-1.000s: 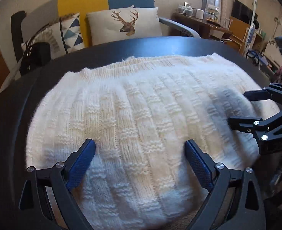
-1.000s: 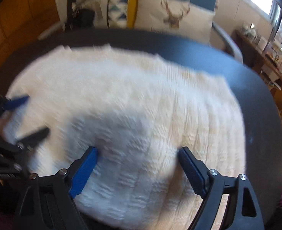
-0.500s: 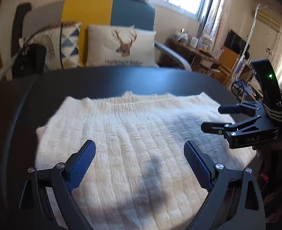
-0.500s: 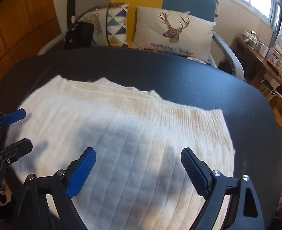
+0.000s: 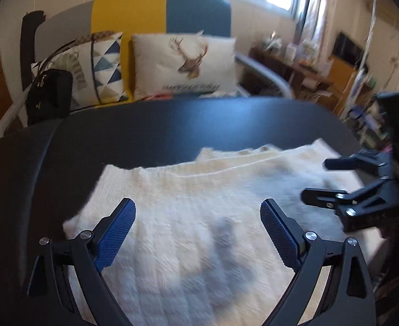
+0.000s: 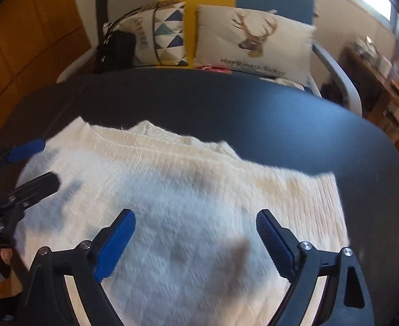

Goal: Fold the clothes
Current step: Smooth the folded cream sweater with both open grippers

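Dark tabletop [image 6: 253, 125] lay under us; both our grippers, left [image 5: 198, 233] and right [image 6: 195, 237], hung spread and empty above the white knit sweater [image 5: 199, 203], already doubled in layers at its far edge; beyond stood cushions [image 6: 253, 40]; whether another fold remained, we judged unsettled.

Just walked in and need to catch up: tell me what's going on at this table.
A person is folding clothes with a handheld gripper in each hand. A white knit sweater lies spread on the dark table, with layered edges showing along its far side. The left gripper and the right gripper are both open above the knit, side by side, holding nothing. Behind the table stands a chair with a deer cushion.
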Demonstrator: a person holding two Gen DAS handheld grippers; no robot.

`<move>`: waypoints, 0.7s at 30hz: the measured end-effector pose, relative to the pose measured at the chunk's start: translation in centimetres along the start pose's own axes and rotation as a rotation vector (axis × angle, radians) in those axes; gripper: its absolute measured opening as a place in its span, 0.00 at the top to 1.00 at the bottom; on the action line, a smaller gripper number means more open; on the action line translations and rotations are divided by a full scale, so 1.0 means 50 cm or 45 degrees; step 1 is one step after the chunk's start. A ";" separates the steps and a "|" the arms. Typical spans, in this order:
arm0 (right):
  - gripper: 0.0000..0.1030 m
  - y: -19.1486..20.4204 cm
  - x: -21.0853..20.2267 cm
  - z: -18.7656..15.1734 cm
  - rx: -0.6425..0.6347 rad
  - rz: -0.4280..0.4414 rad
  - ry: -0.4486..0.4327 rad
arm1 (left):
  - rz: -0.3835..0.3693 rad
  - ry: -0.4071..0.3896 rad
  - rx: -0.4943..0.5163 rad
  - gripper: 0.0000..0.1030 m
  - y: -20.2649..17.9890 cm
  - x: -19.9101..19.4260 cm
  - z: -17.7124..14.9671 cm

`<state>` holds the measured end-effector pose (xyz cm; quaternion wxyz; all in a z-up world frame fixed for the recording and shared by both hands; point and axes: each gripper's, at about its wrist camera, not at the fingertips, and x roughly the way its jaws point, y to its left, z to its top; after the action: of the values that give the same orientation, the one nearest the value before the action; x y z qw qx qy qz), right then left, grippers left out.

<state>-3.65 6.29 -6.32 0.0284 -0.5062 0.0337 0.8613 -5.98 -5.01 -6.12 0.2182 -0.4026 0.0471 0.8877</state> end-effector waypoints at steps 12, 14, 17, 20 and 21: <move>0.11 -0.122 0.028 -0.005 0.140 -0.011 0.115 | 0.117 0.131 0.019 0.06 0.037 0.081 0.027; 0.03 -0.135 0.075 -0.021 0.140 -0.025 0.200 | 0.150 0.265 0.053 0.06 0.037 0.139 0.015; 0.12 -0.150 0.038 -0.031 0.164 0.024 0.117 | 0.136 0.178 0.040 0.05 0.040 0.096 0.014; 0.12 -0.200 -0.045 -0.056 0.255 0.183 0.012 | 0.086 0.084 0.006 0.05 0.049 0.024 -0.001; 0.12 -0.219 -0.073 -0.074 0.291 0.240 -0.023 | 0.055 0.060 -0.015 0.05 0.054 -0.002 -0.014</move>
<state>2.27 16.83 -5.25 0.0051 -0.4865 0.1788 0.8552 -6.60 -7.66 -6.75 0.1955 -0.4235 0.0555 0.8828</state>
